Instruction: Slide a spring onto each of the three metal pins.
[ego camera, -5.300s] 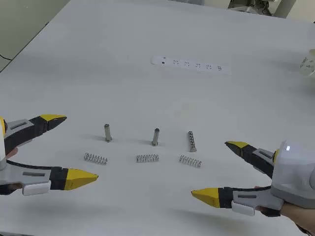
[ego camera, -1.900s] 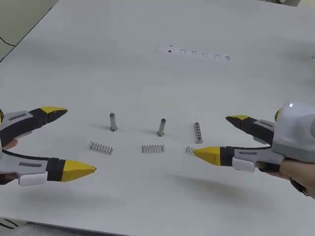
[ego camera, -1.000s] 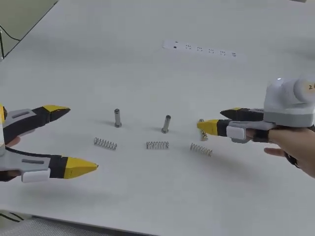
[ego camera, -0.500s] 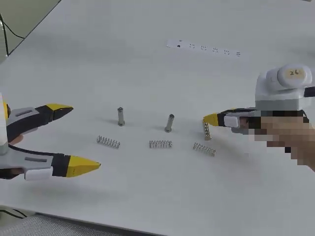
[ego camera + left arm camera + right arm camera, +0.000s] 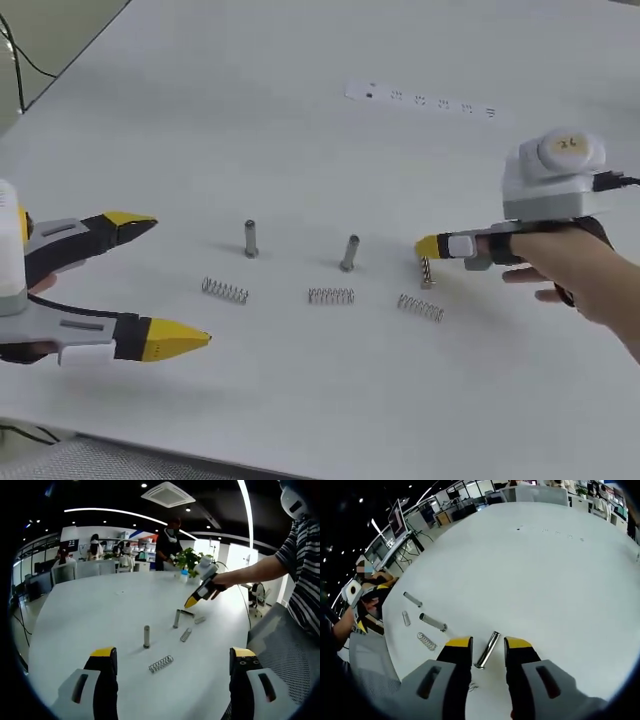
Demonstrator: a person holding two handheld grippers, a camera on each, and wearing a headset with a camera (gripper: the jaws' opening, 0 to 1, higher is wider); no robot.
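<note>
The right gripper point(image 5: 428, 247) sets its slightly parted jaws astride the rightmost pin point(image 5: 487, 650) on the desk point(image 5: 320, 400), unclamped, so closing comes next, its spring point(image 5: 420, 308) lying near; the left gripper point(image 5: 178, 281) hovers, jaws wide apart.

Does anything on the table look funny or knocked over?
Probably, yes. The right pin, between the jaws of the right gripper, seems to lean or lie over. The left pin and middle pin stand upright.
</note>
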